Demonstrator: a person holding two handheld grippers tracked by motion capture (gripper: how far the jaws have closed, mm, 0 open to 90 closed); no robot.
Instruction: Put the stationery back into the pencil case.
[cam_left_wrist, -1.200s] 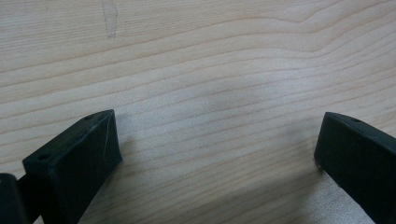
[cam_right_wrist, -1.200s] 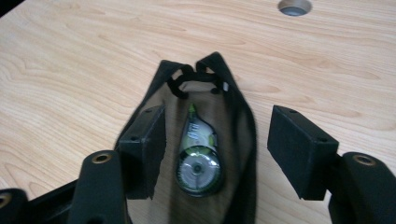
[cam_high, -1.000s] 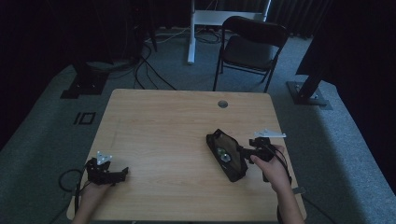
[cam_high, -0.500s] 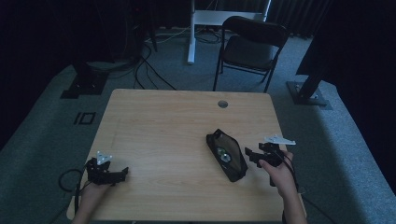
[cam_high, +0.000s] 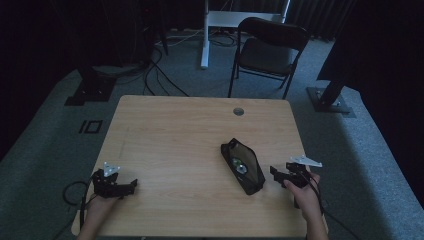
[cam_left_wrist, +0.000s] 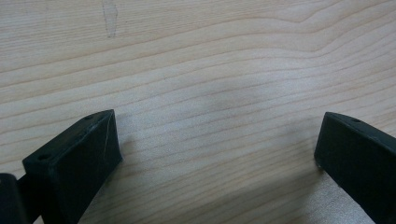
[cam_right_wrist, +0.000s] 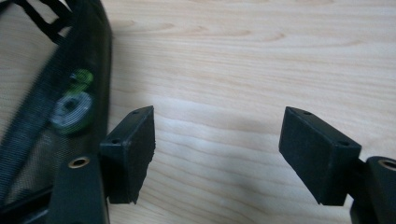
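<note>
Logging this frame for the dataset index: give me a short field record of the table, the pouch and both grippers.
surface: wooden table, round grommet hole near far edge
object: black mesh pouch, lying flat right of centre, small items inside
left gripper: near left corner, open, nothing between jaws
right gripper: beside the pouch's near right end, jaws have just been opening, nothing between them
contact: right gripper close to pouch edge, touching or apart unclear
background: folding chair beyond the table

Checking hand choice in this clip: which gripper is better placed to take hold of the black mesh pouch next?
Right. The right gripper sits just beside the black mesh pouch, jaws open with bare wood between them. The left gripper rests far across the table, open over bare wood.
</note>
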